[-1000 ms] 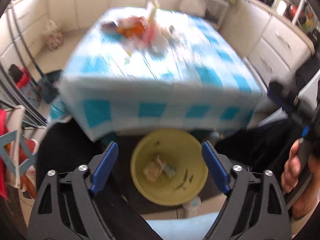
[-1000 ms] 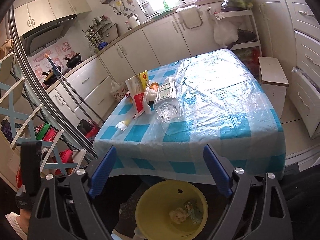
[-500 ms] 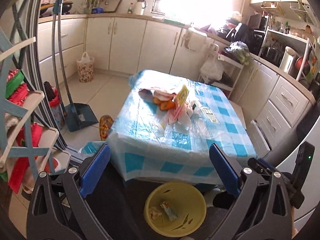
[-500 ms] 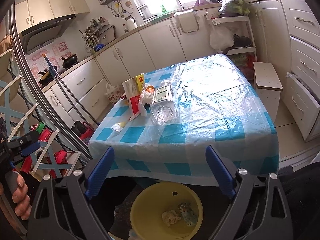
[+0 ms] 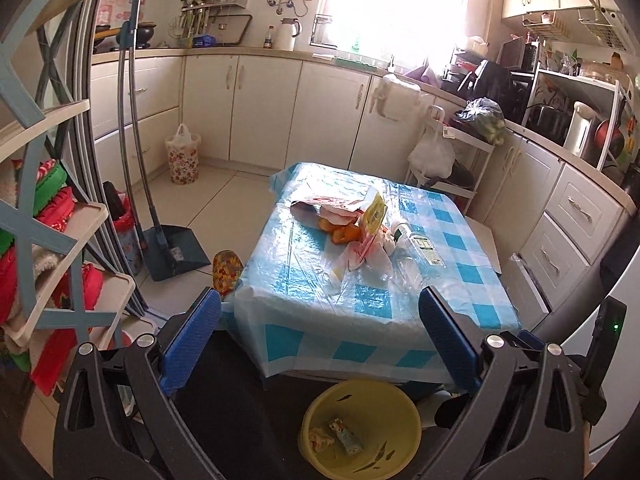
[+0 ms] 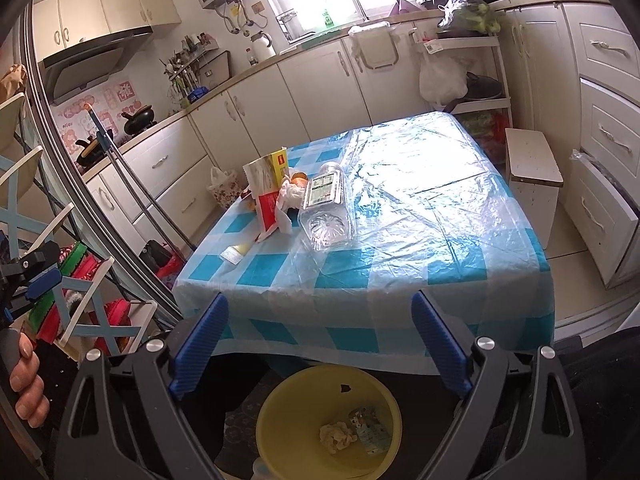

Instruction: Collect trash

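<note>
A yellow bin (image 5: 362, 426) (image 6: 328, 420) stands on the floor at the table's near edge, holding a crumpled wad (image 6: 338, 436) and a small wrapper (image 6: 370, 428). On the blue checked table (image 6: 400, 240) lie a clear plastic bottle (image 6: 326, 208), a yellow-red carton (image 6: 268, 180), crumpled tissue (image 6: 290, 198), oranges (image 5: 340, 230) and a small flat wrapper (image 6: 236, 254). My left gripper (image 5: 320, 340) and right gripper (image 6: 320, 344) are both open and empty, held above the bin, short of the table.
Cabinets (image 5: 260, 108) run along the back and right walls. A dustpan and broom (image 5: 172, 248) stand left of the table, beside a shelf rack (image 5: 48, 208). A white stool (image 6: 532, 172) stands right of the table. A floral bin (image 5: 184, 156) is by the cabinets.
My left gripper has risen and pulled back from over the bin; its view now takes in the whole table and kitchen. The right gripper has barely moved.
</note>
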`<action>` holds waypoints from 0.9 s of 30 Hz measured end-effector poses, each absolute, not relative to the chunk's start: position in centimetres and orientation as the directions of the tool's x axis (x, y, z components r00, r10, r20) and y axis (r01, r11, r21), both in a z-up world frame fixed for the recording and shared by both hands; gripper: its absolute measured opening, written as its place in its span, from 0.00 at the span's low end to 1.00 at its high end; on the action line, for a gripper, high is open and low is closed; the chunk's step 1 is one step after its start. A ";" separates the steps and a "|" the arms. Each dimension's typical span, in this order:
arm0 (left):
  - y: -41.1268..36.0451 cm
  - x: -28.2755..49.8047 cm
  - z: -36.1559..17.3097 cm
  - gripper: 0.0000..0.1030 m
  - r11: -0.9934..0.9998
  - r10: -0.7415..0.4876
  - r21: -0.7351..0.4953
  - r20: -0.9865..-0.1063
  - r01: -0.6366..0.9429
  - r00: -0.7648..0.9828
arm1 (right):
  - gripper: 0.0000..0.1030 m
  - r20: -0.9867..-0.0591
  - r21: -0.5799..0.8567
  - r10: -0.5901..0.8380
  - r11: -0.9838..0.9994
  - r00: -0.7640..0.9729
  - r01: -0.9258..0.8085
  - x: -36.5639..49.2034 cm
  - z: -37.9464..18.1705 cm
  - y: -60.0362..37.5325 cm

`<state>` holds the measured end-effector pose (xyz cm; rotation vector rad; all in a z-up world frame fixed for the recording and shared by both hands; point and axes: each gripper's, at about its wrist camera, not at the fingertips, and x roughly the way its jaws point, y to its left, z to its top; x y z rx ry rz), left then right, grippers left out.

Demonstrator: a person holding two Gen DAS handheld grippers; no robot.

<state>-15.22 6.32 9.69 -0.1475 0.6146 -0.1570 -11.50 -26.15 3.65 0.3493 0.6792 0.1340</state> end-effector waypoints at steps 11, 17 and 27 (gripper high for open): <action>6.7 -15.9 10.8 0.93 0.987 -0.139 -0.139 -0.511 0.078 0.848 | 0.87 -0.590 0.358 0.234 0.934 0.773 -0.008 -11.5 3.7 -26.2; 7.3 -16.4 11.6 0.93 0.989 -0.113 -0.134 -0.466 0.057 0.878 | 0.87 -0.590 0.358 0.234 0.934 0.772 -0.009 -11.5 3.7 -26.2; 7.4 -16.8 12.0 0.93 0.989 -0.110 -0.135 -0.421 0.058 0.900 | 0.87 -0.591 0.357 0.233 0.934 0.772 -0.009 -11.5 3.7 -26.1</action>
